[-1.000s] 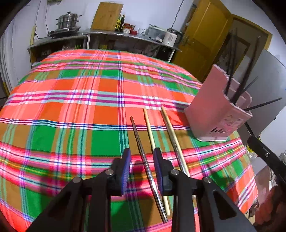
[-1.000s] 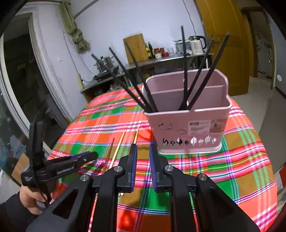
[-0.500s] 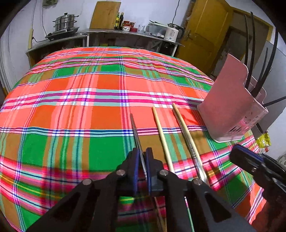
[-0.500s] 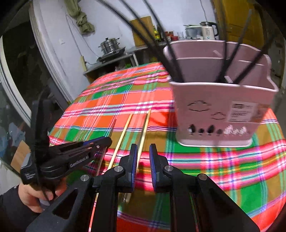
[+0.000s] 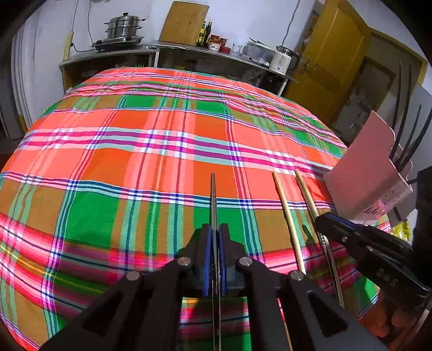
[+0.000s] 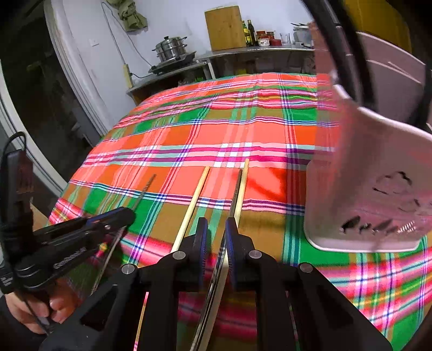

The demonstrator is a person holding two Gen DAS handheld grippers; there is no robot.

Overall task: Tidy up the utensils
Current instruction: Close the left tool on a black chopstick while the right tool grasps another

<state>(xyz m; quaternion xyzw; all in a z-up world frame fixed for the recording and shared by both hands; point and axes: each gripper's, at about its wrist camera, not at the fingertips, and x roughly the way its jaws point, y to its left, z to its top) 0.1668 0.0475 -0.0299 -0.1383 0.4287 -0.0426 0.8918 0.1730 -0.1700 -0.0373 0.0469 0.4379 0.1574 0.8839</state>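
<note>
A thin metal chopstick (image 5: 213, 194) lies on the plaid tablecloth, and my left gripper (image 5: 214, 229) is shut on its lower half. To its right lie two light wooden chopsticks (image 5: 286, 213), (image 5: 307, 194). My right gripper (image 6: 216, 224) hangs low over the rightmost chopstick (image 6: 241, 189), which runs through the gap between its fingers; the jaws stand a little apart and the pads do not press on it. The other wooden chopstick (image 6: 191, 205) lies just left of it. A pink utensil holder (image 6: 378, 189) with black chopsticks (image 5: 405, 129) stands to the right.
The table's near edge lies just below both grippers. A person's hand (image 6: 40, 305) holds the left gripper (image 6: 127, 216). Behind the table stands a counter (image 5: 151, 51) with a steamer pot (image 5: 124, 25), a cutting board (image 5: 185, 21), bottles and a kettle (image 5: 282, 58). A yellow door (image 5: 334, 54) is at back right.
My left gripper has closed on the metal chopstick. My right gripper has come down and forward from in front of the holder to straddle the rightmost chopstick.
</note>
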